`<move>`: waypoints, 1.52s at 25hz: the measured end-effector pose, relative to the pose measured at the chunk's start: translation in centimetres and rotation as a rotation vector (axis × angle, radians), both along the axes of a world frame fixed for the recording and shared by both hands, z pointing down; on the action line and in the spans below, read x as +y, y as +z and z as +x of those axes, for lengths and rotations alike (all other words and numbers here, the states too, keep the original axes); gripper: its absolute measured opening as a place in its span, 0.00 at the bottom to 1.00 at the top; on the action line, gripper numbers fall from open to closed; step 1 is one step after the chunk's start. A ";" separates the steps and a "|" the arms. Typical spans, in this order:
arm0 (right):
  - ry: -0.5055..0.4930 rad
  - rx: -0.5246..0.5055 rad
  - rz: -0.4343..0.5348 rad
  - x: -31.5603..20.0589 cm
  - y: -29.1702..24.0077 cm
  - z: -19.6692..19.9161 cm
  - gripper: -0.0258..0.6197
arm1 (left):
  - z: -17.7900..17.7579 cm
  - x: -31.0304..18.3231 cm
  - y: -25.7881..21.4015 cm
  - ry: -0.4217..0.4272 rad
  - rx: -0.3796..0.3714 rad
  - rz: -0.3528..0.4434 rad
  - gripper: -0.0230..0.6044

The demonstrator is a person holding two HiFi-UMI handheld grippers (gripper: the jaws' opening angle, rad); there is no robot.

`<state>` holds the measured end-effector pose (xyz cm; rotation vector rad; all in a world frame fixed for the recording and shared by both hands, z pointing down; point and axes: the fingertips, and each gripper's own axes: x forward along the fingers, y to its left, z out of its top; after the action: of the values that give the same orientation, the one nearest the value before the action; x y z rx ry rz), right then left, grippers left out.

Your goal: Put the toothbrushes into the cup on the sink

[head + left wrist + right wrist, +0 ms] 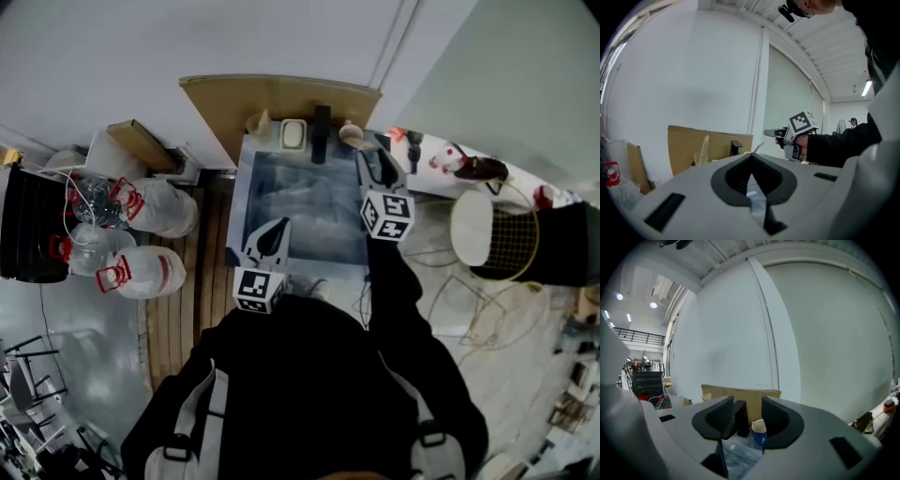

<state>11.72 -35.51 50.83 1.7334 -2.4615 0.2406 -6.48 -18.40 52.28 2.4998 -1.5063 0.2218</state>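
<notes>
Since the right hand-held gripper (373, 161) stands wide and empty just before the cup (758, 432) at the back of the sink (242, 202), a toothbrush may already be inside; I can make none out. The left hand-held gripper (271, 234) is closed, empty.

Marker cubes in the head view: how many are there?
2. One cube on the left gripper, at the sink's near left corner; the other on the right gripper, at its right edge.
</notes>
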 end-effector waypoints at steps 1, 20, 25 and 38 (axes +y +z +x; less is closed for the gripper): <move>-0.002 -0.016 0.009 0.8 -0.4 0.0 0.33 | 0.0 0.1 -0.2 -0.001 0.004 0.005 0.04; -0.068 -0.016 0.116 13.9 -2.9 -3.2 0.04 | -0.1 0.6 -2.8 -0.023 0.055 0.080 0.04; -0.058 -0.032 0.091 15.6 -2.5 -3.4 0.04 | -0.1 0.7 -2.7 -0.018 0.045 0.090 0.04; -0.042 -0.043 0.074 16.5 -2.5 -3.9 0.04 | -0.8 0.2 -2.9 -0.027 0.044 0.090 0.04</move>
<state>7.80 -19.03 48.33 1.7203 -2.5659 0.1871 -7.26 -18.15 49.36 2.5331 -1.5652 0.0967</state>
